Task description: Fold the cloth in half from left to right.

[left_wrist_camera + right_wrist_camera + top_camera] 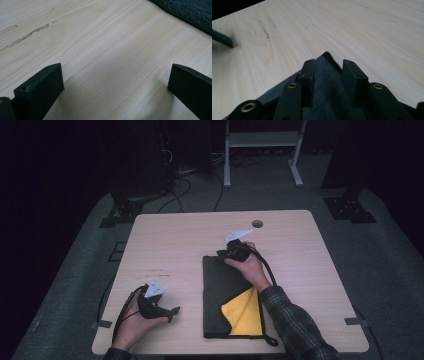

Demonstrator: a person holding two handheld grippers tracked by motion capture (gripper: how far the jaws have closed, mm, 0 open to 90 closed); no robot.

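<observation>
In the high view, the person's plaid sleeve point(295, 325) comes in nearest the camera at the bottom right, its forearm lying across the lower part of a dark folded cloth point(224, 285). The cloth lies flat on the light wooden table point(175, 240), a little right of the middle, with a yellow lining point(245, 312) showing where its near right corner is turned back.

The right hand point(250, 267) holds the right gripper point(227, 254) at the cloth's far left corner. In the right gripper view, its two black jaws stand a narrow way apart over that corner, with dark fuzzy fabric point(327, 85) between and beneath them; whether the pads press on the cloth cannot be told.

The left hand point(135, 317) rests at the near left of the table, well apart from the cloth, and holds the left gripper point(172, 311) pointing right toward it. In the left gripper view, its jaws stand wide apart with bare wood point(107, 62) between them, and the cloth's edge point(190, 12) shows at the top right corner.

A round cable hole point(257, 224) sits near the table's far edge.
</observation>
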